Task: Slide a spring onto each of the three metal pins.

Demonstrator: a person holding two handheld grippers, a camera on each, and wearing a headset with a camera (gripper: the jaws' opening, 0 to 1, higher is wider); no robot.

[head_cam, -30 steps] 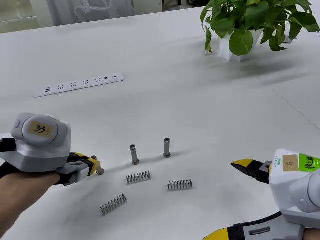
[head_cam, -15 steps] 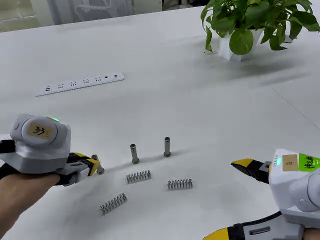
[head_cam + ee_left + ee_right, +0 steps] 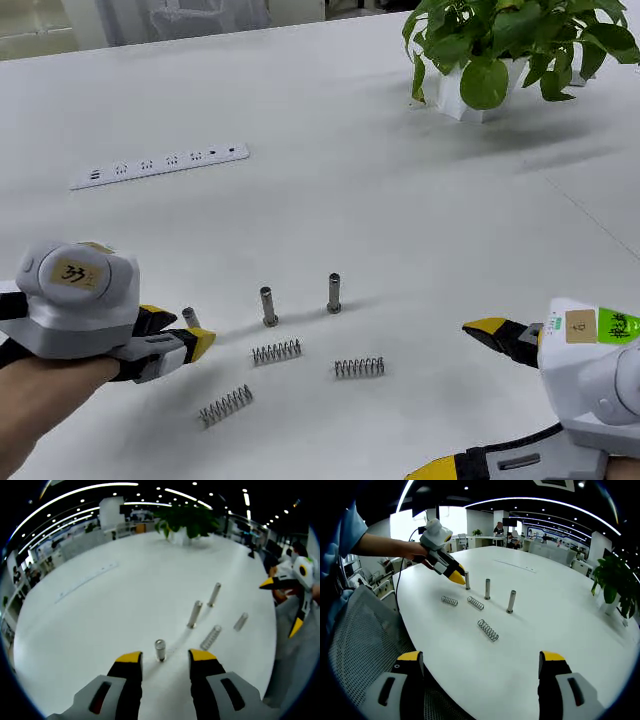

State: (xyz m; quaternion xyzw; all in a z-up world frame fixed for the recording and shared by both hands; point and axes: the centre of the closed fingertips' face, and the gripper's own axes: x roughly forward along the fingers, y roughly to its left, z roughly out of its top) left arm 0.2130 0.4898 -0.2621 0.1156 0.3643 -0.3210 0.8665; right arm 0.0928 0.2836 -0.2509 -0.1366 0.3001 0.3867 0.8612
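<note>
The white table (image 3: 400, 220) runs out ahead of both grippers and past the edges of the head view; a potted plant (image 3: 500, 45) stands at its far side, well beyond the right gripper (image 3: 455, 398), its leaves cut off at the top. The right gripper's jaws are spread wide with nothing between them; from the head view its lower jaw runs off the bottom edge, whereas in its own view the right gripper (image 3: 480, 656) shows both yellow tips, with every pin and spring well ahead of them. The left gripper (image 3: 190, 330) is partly open and has hold of nothing; a power strip (image 3: 160, 168) lies far ahead of it.

From the head view the nearest pin (image 3: 190, 318) is half hidden behind the upper jaw, only its top showing, so contact can't be judged there; in the left gripper view the nearest pin (image 3: 160, 650) stands upright between the jaw tips with a gap on each side. The second pin (image 3: 267, 306) and third pin (image 3: 334, 293) stand upright farther ahead of the left jaws, in a line.

All three springs lie flat on the table, none on a pin: the first spring (image 3: 277, 352) near the left tips, the second spring (image 3: 359, 368) out toward the right gripper, the third spring (image 3: 226, 406) below the left jaws; the right gripper view sets the third spring (image 3: 449, 600) just under the left gripper (image 3: 451, 572).
</note>
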